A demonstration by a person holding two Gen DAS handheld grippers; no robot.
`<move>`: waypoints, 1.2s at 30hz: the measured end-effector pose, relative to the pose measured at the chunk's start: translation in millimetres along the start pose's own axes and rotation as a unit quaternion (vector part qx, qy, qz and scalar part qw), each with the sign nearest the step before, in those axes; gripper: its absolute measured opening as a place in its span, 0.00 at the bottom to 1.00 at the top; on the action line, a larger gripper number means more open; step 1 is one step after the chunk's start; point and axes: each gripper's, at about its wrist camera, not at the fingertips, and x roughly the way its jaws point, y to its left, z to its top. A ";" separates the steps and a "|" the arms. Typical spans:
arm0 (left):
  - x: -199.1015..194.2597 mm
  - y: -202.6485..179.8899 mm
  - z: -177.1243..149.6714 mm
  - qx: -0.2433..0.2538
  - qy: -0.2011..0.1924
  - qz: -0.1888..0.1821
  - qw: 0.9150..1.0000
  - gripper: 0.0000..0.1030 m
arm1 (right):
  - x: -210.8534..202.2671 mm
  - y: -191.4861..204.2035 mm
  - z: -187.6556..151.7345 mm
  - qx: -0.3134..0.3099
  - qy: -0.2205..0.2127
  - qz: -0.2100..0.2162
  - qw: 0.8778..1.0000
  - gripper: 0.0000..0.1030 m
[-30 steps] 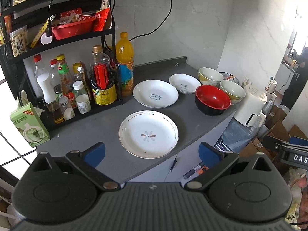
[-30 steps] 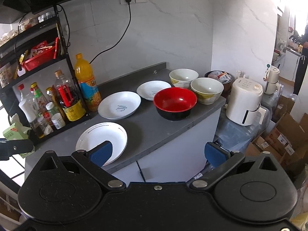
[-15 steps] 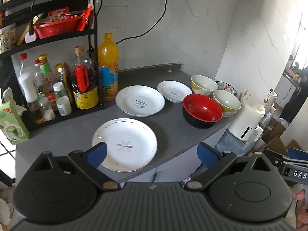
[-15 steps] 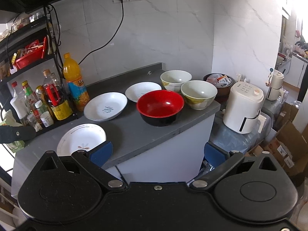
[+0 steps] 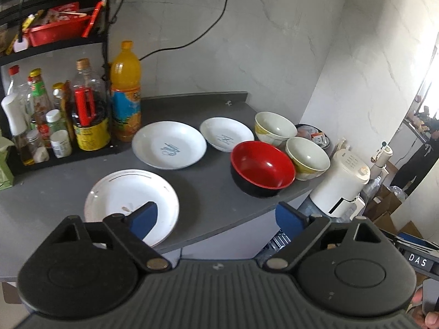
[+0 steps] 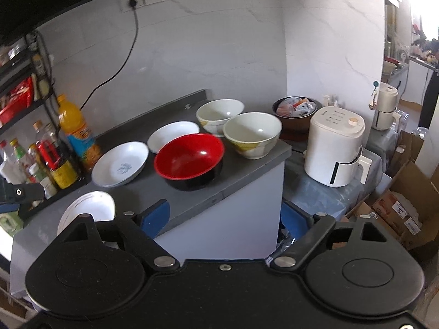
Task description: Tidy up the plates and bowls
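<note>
Meanwhile, both views have swung rightward over the last second, the left gripper (image 5: 216,216) and right gripper (image 6: 225,216) spread wide and empty, while three plates (image 5: 168,145) and three bowls (image 6: 189,159) sit untouched on the grey counter (image 5: 208,192), sorting unstarted.

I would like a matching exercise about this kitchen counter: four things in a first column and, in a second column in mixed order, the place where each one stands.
Things:
1. red bowl with black outside
2. white plate with a gold rim line
3. orange drink bottle
4. white countertop appliance

Places:
A. on a lower surface past the counter's right end
B. against the black shelf rack, behind the plates
C. at the counter's front edge, nearest the left gripper
D. beside two cream ceramic bowls

Pairs: 1-D, 2-C, 3-B, 4-A
</note>
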 end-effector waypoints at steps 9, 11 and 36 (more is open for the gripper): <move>46.4 -25.7 23.6 0.022 0.005 -0.030 0.999 0.81 | 33.8 -22.8 14.6 0.023 -0.001 -0.017 1.000 0.80; 62.3 -30.0 32.2 0.029 0.005 -0.040 0.999 0.79 | 44.1 -25.3 17.9 0.029 0.000 -0.020 0.999 0.77; 270.0 -76.3 112.2 0.113 0.062 -0.135 0.983 0.49 | 186.5 -36.0 61.1 0.082 0.012 -0.050 0.995 0.36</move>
